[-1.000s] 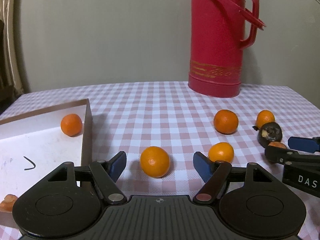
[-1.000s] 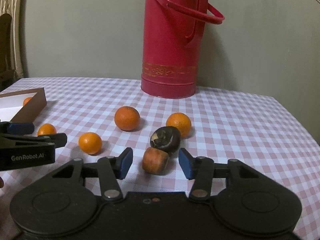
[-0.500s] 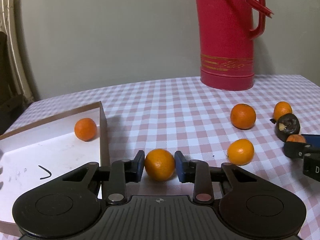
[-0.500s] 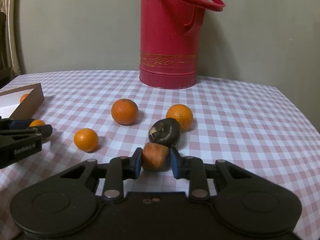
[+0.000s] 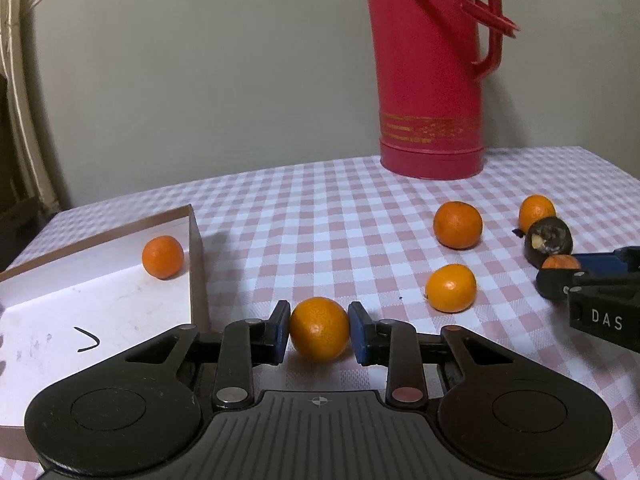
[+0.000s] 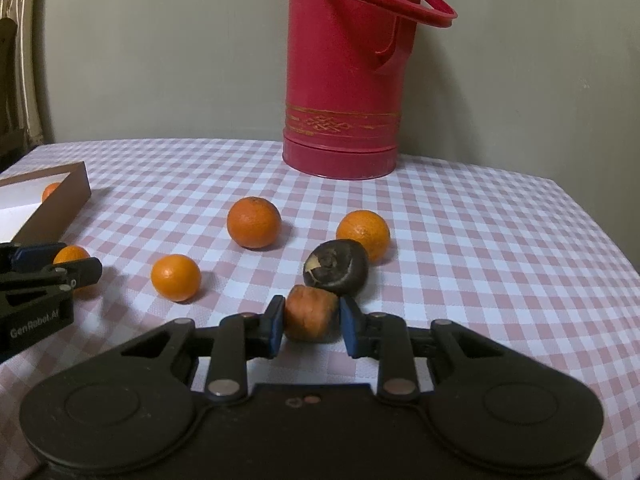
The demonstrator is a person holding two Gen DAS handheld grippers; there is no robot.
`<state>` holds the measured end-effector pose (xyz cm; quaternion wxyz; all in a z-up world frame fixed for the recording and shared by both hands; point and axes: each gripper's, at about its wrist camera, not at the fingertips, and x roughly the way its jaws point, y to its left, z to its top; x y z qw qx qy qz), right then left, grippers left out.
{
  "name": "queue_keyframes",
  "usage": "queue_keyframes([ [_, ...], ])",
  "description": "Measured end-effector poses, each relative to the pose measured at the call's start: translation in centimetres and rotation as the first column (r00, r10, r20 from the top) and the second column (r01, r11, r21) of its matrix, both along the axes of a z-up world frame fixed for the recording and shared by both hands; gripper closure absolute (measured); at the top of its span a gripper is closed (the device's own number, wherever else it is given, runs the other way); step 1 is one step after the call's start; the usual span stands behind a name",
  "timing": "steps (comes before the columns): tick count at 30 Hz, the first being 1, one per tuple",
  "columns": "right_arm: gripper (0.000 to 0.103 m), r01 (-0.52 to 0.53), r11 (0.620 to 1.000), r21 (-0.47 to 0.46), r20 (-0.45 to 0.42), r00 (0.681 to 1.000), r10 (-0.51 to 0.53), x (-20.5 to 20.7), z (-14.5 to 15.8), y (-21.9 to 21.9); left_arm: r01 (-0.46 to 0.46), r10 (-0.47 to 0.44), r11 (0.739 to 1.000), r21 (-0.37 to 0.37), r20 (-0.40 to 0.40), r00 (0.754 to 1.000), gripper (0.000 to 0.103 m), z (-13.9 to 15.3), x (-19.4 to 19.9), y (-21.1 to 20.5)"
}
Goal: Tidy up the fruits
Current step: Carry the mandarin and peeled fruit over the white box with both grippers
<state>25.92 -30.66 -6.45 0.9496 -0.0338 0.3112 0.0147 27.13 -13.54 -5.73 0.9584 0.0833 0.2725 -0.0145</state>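
My left gripper (image 5: pixel 319 340) is shut on an orange mandarin (image 5: pixel 320 320), low over the checked cloth just right of the box's corner. My right gripper (image 6: pixel 310 326) is shut on a stubby orange-brown chunk (image 6: pixel 310 310) that looks like a carrot piece; a dark spoiled fruit (image 6: pixel 336 266) touches its far side. Three loose mandarins lie on the cloth (image 6: pixel 254 222), (image 6: pixel 363 234), (image 6: pixel 175 277). A white-lined cardboard box (image 5: pixel 198 264) at the left holds one mandarin (image 5: pixel 163 257). I cannot tell whether either held item is off the cloth.
A tall red thermos jug (image 5: pixel 430 80) stands at the back of the table by the grey wall. The table's right edge (image 6: pixel 592 240) drops off at the right. A black tick mark (image 5: pixel 89 343) is drawn on the box floor.
Both grippers went from open around their items to shut on them: the left on the mandarin, the right on the orange-brown chunk. The left view now looks slightly higher.
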Motion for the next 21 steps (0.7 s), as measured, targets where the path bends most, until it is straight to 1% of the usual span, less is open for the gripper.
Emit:
queue_keyframes([
  [1, 0.082, -0.001, 1.000, 0.000, -0.001, 1.000, 0.001, 0.0, 0.0, 0.0, 0.001, -0.001, 1.000, 0.003, -0.001, 1.000, 0.071, 0.0, 0.0, -0.1],
  [3, 0.082, -0.003, 1.000, -0.001, -0.002, 1.000, 0.003, 0.0, 0.0, -0.2, 0.006, -0.006, 0.999, 0.035, -0.009, 1.000, 0.071, -0.2, 0.0, -0.5],
  [8, 0.083, -0.004, 1.000, 0.002, -0.013, 1.000, 0.004, 0.1, 0.0, -0.3, 0.001, 0.000, 0.998, 0.065, -0.011, 1.000, 0.071, -0.3, -0.2, -0.8],
  [10, 0.082, -0.004, 1.000, -0.001, -0.025, 1.000, 0.004, 0.2, -0.1, -0.3, -0.002, 0.004, 0.995, 0.097, -0.019, 1.000, 0.071, -0.4, -0.2, -1.2],
  [17, 0.083, -0.006, 1.000, 0.016, -0.025, 1.000, 0.006, 0.4, -0.3, -0.4, -0.004, 0.006, 0.996, 0.089, -0.014, 1.000, 0.071, -0.3, -0.2, -0.9],
  [21, 0.083, 0.001, 1.000, 0.018, -0.016, 1.000, 0.000, 0.2, -0.1, -0.6, -0.007, 0.008, 0.998, 0.056, -0.003, 1.000, 0.071, -0.2, -0.4, -0.7],
])
